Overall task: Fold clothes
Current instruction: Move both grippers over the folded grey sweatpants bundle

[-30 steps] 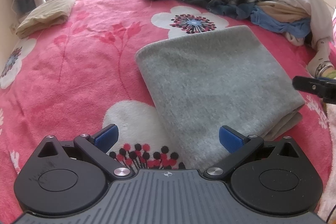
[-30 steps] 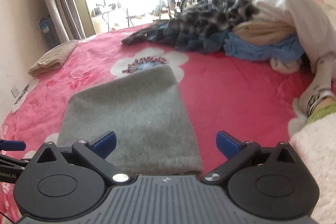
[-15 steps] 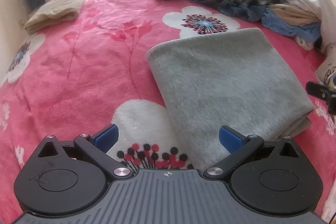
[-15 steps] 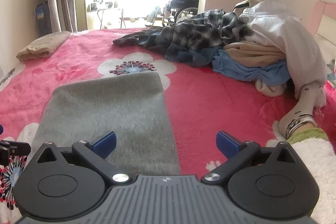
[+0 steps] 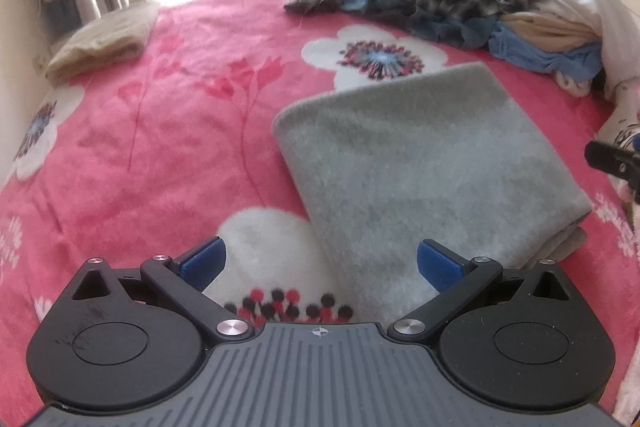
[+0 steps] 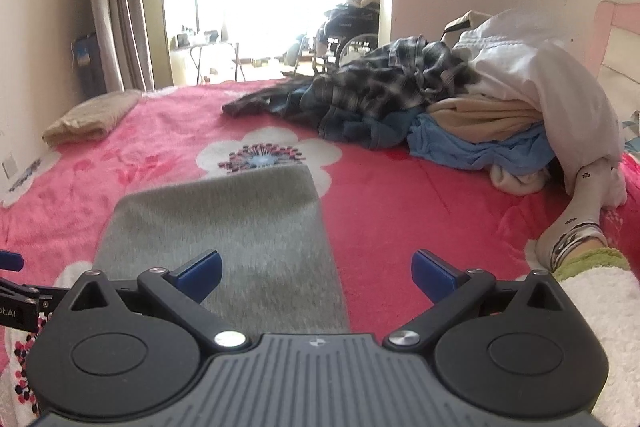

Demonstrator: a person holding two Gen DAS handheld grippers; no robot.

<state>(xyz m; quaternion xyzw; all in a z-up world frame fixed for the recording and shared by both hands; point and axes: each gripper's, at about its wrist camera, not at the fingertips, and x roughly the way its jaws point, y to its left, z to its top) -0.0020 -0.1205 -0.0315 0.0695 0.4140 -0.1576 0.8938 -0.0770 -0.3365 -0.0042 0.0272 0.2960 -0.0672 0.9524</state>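
Both grippers, left (image 5: 320,263) and right (image 6: 316,269), gape wide and hold nothing above the folded grey cloth (image 5: 424,167) on the blanket (image 5: 160,131); risk: a one-sided pinch could spill its layers loose at 4 o'clock.

A grey fleece garment (image 5: 420,163) lies folded flat on the pink blanket (image 5: 160,131).

Right tongs (image 5: 616,163) cut off by edge.
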